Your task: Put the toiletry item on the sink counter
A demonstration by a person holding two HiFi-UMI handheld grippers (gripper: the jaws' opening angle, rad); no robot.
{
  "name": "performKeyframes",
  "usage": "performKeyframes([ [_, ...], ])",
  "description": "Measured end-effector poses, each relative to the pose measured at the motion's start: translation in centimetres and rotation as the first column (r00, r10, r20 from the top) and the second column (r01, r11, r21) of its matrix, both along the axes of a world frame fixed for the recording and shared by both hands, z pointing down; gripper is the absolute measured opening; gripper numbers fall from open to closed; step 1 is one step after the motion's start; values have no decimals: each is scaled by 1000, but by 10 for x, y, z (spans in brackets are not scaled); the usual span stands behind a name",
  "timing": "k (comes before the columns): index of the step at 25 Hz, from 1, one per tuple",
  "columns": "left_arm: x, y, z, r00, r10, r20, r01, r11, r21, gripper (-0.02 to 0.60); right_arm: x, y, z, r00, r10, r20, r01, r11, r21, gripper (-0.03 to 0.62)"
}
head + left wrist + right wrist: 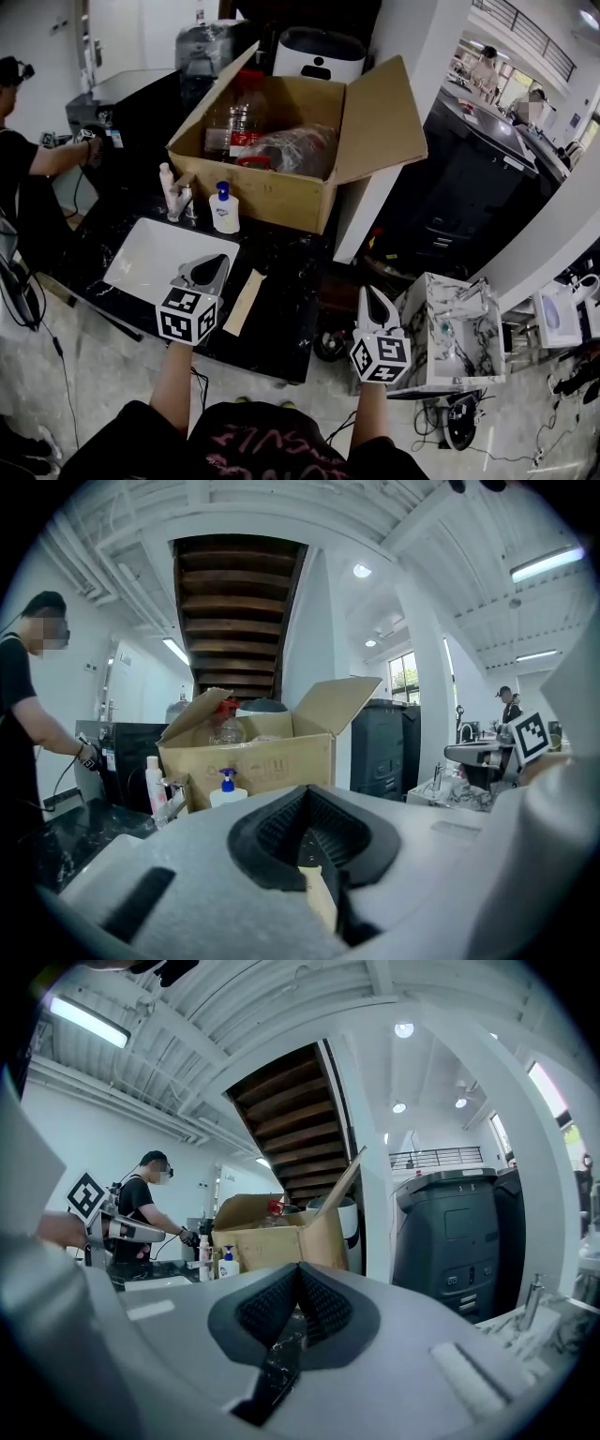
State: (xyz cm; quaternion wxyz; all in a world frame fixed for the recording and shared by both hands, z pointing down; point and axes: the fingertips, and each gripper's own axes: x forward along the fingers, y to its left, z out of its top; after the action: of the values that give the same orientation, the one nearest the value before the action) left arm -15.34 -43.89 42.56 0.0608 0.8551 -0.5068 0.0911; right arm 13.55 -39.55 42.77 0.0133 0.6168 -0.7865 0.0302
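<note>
Matt cardboard, glossy stone, plastic and chrome

The shell of the left gripper (214, 264) is matt pale-grey plastic, its fingers (272, 832) lined with black ribbed rubbery pads. Under the fingers lie a glossy white basin (150, 253) and a polished black veined worktop (281, 319). Beyond them stand a smooth white plastic pump bottle (224, 211), a shiny chrome tap (186, 199) and a matt brown cardboard box (272, 192) holding clear plastic bottles (242, 127) and crinkled glossy film (295, 150).

Ahead of the left gripper (208, 272) the sink basin (150, 253) lies open. Beyond it the faucet (183, 199), pump bottle (223, 208) and cardboard box (281, 150) block the desk's (291, 309) back. Right of the gripper, past a flat strip (245, 301), the desk seems free.
</note>
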Motion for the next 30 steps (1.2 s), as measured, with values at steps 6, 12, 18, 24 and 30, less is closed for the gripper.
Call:
performKeyframes([
  [6, 2, 3, -11, 1000, 13, 2, -13, 999, 32, -3, 3, 6, -4, 1000, 6, -1, -6, 1000, 0, 12],
  [12, 0, 6, -20, 1000, 19, 8, -19, 998, 60, -2, 1, 4, -7, 1000, 5, -5, -4, 1000, 14, 12],
  [18, -12, 6, -25, 1000, 1, 0, -1, 997, 72, -2, -7, 0, -8, 1000, -14, -12, 14, 1000, 12, 12],
  [24, -18, 7, -26, 1000, 0, 4, 0, 997, 82, -2, -9, -2, -7, 1000, -10, -11, 10, 1000, 15, 12],
  [30, -17, 2, -30, 1000, 5, -6, -5, 996, 91, -2, -8, -4, -10, 1000, -5, -16, 5, 1000, 21, 12],
])
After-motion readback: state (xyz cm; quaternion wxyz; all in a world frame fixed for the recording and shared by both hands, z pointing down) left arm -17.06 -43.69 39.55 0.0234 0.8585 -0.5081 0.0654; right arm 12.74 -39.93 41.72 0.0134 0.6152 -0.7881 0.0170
